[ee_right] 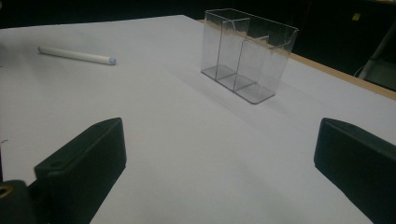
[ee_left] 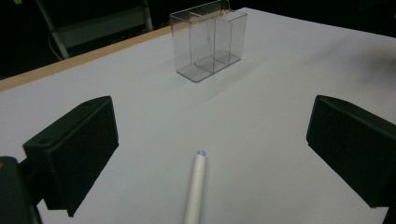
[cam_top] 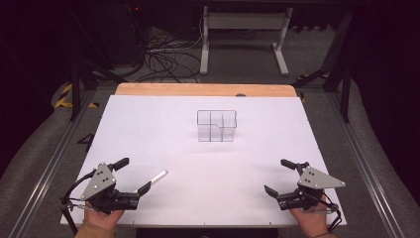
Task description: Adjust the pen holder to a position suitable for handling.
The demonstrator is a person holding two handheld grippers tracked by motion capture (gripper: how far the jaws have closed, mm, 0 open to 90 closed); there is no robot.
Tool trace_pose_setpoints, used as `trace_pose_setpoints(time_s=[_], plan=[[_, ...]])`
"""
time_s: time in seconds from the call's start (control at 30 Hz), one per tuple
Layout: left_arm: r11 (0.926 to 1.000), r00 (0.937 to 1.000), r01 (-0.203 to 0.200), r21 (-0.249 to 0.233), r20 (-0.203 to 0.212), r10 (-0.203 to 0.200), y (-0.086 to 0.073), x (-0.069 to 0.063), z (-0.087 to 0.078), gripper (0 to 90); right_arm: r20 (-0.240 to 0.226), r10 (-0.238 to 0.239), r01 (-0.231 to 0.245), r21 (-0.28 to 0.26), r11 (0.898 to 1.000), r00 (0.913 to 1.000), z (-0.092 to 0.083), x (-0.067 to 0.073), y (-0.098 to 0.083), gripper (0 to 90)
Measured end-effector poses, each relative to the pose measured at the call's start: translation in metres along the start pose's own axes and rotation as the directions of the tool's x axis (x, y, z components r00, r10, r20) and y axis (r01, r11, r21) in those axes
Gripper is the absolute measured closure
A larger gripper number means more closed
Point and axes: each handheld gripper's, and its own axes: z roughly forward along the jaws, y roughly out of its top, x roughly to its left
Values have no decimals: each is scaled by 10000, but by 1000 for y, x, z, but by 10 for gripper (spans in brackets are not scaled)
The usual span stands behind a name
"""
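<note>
**Start Condition: Nothing Placed**

My left tool (cam_top: 132, 176) rests on the white counter (cam_top: 208, 198), jaws spread wide and empty, straddling the slim white pen (cam_top: 159, 176). The clear plastic divided organiser (cam_top: 216, 126) stands empty mid-counter, well apart. My right tool (cam_top: 281, 176) is likewise spread, gripping nothing. Judged: all work remains.

Clear plastic organizer (cam_top: 216, 126): upright on white counter (cam_top: 148, 129), open top, inner dividers forming several compartments, all empty. Stands well ahead of both tools, roughly between their lines of reach, near counter's far half.

White pen (cam_top: 159, 177): slim, pale bluish tip, lying flat on counter. Just beside inner jaw of left tool (cam_top: 132, 175), tip pointing away toward organizer. In left gripper view, pen (ee_left: 195, 186) lies between spread jaws, apart from both. Well apart from right tool (cam_top: 278, 176).
</note>
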Motion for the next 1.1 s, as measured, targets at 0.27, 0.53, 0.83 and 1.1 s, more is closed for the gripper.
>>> trace_pose_setpoints(time_s=[0.27,0.53,0.83,1.1], plan=[[9998,9998,94,182,190,-98,12,4,10,30,-44,1,-1,29,10000,10000,0,1,-1,25],[9986,9993,20,537,368,-40,22,5,23,30,-64,30,-30,82,10000,10000,1,0,-1,25],[9953,9990,26,964,431,-68,32,9,36,27,-87,103,-102,114,9999,9999,1,0,-3,25],[9905,9974,319,1341,595,-402,36,13,44,26,-76,119,-118,84,9999,9999,0,-1,-3,26]])
